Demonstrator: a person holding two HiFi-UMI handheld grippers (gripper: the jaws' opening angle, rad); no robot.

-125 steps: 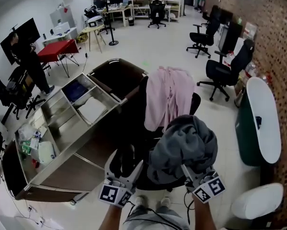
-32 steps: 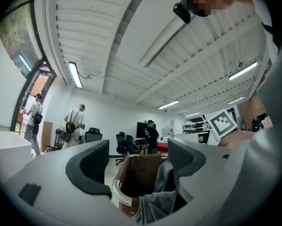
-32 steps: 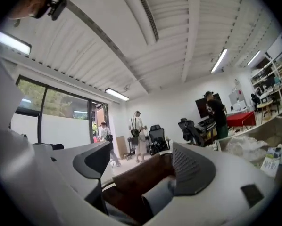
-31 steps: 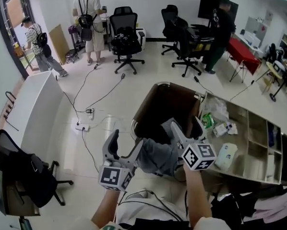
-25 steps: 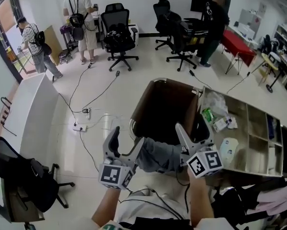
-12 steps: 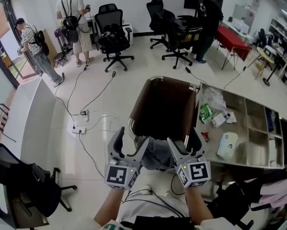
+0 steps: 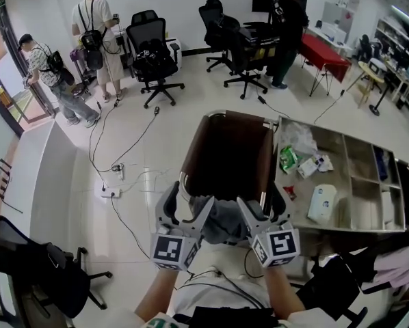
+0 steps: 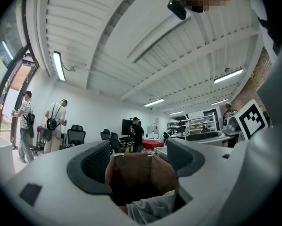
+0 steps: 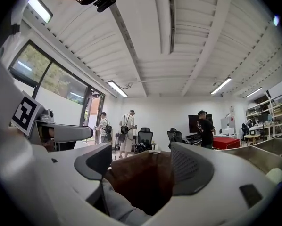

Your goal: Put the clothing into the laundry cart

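The garment [image 7: 221, 222] looks soft, light and floppy at the cart [image 7: 234, 114] rim. Left gripper [image 7: 186, 207] and right gripper [image 7: 262, 207] fingers are spread, holding nothing. Best pinch a bunched fold.

My head view is bright and evenly lit from overhead; the pale floor [image 7: 191, 101] bounces light back, and shadows under the office chairs [image 7: 153, 53] are short and soft. The inside of the laundry cart [image 7: 225, 152] reads as a dark brown well with little detail. Straight lines bow outward toward the frame edges. In the left gripper view a ceiling strip light [image 8: 58, 66] blows out white, and warm daylight enters at the doorway [image 8: 16, 79]. The right gripper view has a bright window [image 9: 56, 81]. Both gripper views sit inside a black fisheye ring; whatever is nearest the lens is soft, while the room stays sharp
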